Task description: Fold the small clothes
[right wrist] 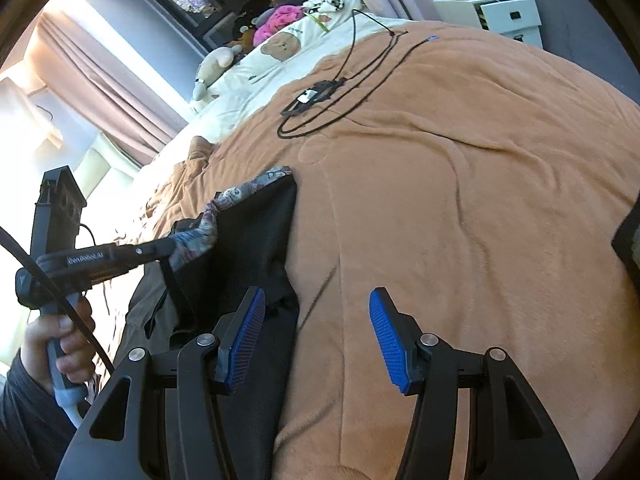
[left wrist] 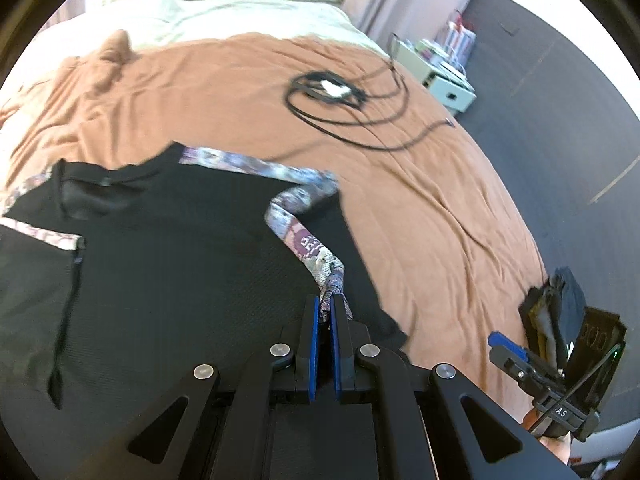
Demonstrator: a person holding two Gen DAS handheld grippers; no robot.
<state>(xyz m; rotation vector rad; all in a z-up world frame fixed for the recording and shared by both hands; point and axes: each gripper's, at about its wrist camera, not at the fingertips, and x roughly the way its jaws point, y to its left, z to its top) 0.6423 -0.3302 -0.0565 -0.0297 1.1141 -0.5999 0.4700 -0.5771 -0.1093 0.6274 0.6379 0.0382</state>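
Left wrist view: left gripper [left wrist: 325, 312] pinches patterned trim [left wrist: 310, 246] of black garment [left wrist: 168, 248], which spreads up-left on brown blanket [left wrist: 420, 200]. Right gripper [right wrist: 316, 332] spread, empty, beside garment's edge, nearer the free side.

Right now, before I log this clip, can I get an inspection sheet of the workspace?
Surface: bed under a wrinkled orange-brown blanket.
Job's things: black garment with patterned trim, spread flat, one edge lifted.
Clutter: nothing seen beside the garment.
Grippers: left gripper shut on the patterned trim; right gripper open, empty, at the garment's edge.
Cables: black cable coiled with a small white device on the blanket.
Surroundings: pillows and plush toys, curtain, white drawer unit.
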